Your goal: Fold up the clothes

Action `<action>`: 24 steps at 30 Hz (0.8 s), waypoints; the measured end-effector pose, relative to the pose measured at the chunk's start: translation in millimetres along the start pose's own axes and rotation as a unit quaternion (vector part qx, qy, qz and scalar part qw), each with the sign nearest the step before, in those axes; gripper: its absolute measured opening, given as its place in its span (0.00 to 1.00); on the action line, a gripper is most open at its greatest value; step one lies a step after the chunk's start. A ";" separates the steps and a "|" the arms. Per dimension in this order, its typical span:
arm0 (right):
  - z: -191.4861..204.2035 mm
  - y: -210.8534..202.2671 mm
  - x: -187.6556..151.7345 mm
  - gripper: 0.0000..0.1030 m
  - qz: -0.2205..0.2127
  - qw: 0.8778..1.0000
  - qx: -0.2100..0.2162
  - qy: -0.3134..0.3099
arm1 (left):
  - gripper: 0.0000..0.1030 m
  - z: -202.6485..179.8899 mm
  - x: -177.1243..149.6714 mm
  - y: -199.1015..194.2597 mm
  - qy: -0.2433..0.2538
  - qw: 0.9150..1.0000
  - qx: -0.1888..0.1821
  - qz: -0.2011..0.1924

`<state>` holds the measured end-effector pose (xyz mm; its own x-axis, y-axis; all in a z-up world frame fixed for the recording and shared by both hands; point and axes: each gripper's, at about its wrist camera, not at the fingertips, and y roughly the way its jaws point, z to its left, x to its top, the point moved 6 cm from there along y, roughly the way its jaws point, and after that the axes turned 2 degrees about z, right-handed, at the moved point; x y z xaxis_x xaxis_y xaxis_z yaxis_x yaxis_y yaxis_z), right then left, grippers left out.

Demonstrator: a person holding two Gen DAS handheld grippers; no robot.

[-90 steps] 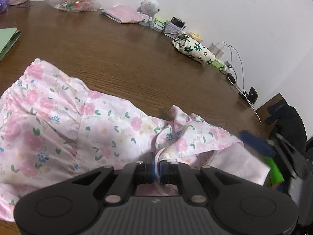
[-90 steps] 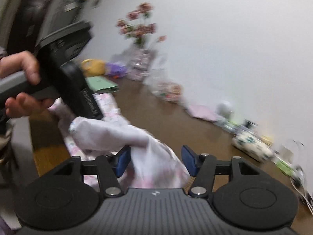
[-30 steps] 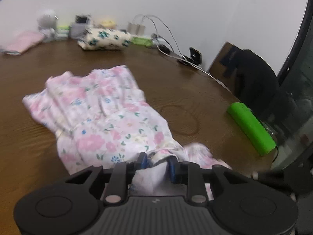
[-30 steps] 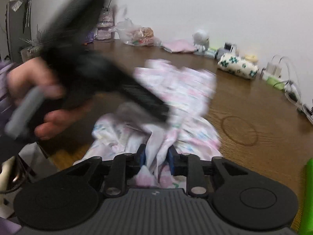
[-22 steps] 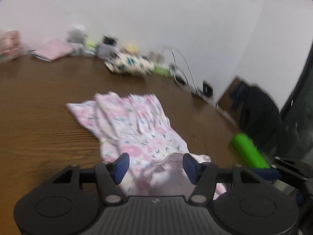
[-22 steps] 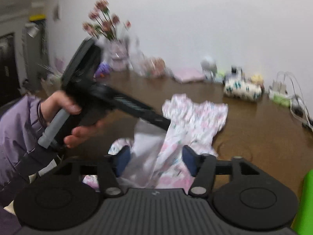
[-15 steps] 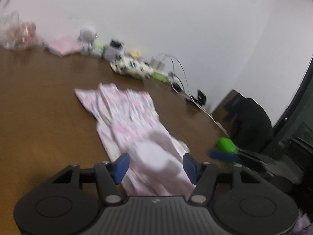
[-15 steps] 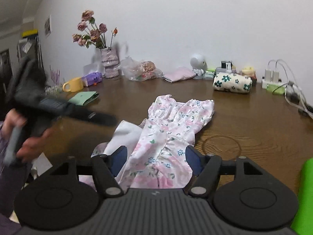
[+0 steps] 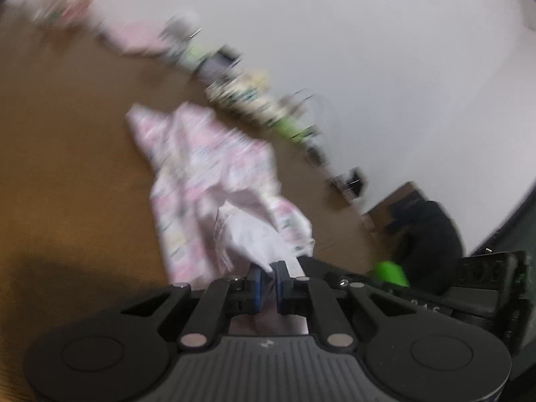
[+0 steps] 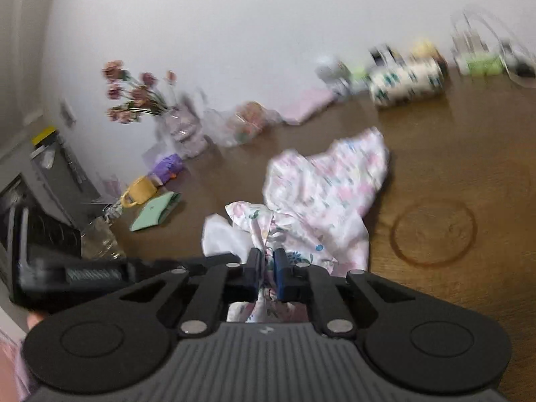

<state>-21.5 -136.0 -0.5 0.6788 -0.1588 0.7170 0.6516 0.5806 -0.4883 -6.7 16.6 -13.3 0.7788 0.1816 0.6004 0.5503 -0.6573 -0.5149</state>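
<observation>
Both jaws have just closed: left gripper [image 9: 268, 279] and right gripper [image 10: 265, 276] each pinch the floral dress [image 10: 321, 194] (near hem) on the wooden table [image 10: 469, 154].

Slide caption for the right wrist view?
Right gripper pinches the near edge of a floral garment lying on a wooden table.

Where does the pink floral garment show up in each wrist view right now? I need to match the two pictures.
Left wrist: the pink floral garment runs from centre down into the left hand-held gripper, which is shut on it.
Right wrist: it lies centre-right and runs down into the right hand-held gripper, also shut on it.
Shared landmark: the white pouch with dark flowers by the wall.
</observation>
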 end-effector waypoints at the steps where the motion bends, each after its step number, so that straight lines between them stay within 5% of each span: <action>1: -5.2 7.6 -2.3 0.09 0.011 1.000 -0.010 0.011 | 0.04 3.1 -2.5 1.9 -0.006 1.000 -0.003 -0.005; 4: -6.5 17.9 -12.3 0.08 0.025 1.000 -0.014 0.007 | 0.18 7.9 -4.3 -1.5 -0.022 0.999 -0.004 -0.023; 5: -3.1 18.4 -14.1 0.09 0.023 0.999 -0.022 -0.008 | 0.34 6.9 -3.3 -10.6 -0.021 0.999 -0.007 -0.033; 6: 1.8 16.9 -15.3 0.12 0.021 0.999 -0.032 -0.029 | 0.50 5.8 -2.2 -19.8 -0.019 0.999 -0.010 -0.043; 9: 10.9 7.3 -15.5 0.30 0.010 0.997 -0.047 -0.065 | 0.68 2.2 -1.8 -54.7 -0.001 0.997 -0.007 -0.082; 14: 7.8 -0.8 -17.3 0.34 0.007 0.997 -0.049 -0.064 | 0.67 5.8 -17.7 -68.5 -0.016 0.996 0.071 -0.042; 20: 9.4 -0.8 -25.5 0.34 0.012 0.995 -0.064 -0.079 | 0.64 -2.7 -26.5 -46.0 -0.026 0.998 0.055 -0.012; 22: 10.4 -1.6 -27.9 0.34 0.012 0.994 -0.066 -0.086 | 0.56 -4.3 -27.1 -37.5 -0.022 0.998 0.057 -0.007; 24: 11.4 -2.6 -29.5 0.34 0.012 0.994 -0.068 -0.089 | 0.36 -6.5 -25.6 -35.6 -0.022 0.998 0.059 -0.008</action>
<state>-47.1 -123.8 -14.7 0.6321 0.0054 0.7749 0.6834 0.4676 -0.5607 -48.2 30.6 -6.3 0.7800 0.2250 0.5839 0.5931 -0.5633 -0.5752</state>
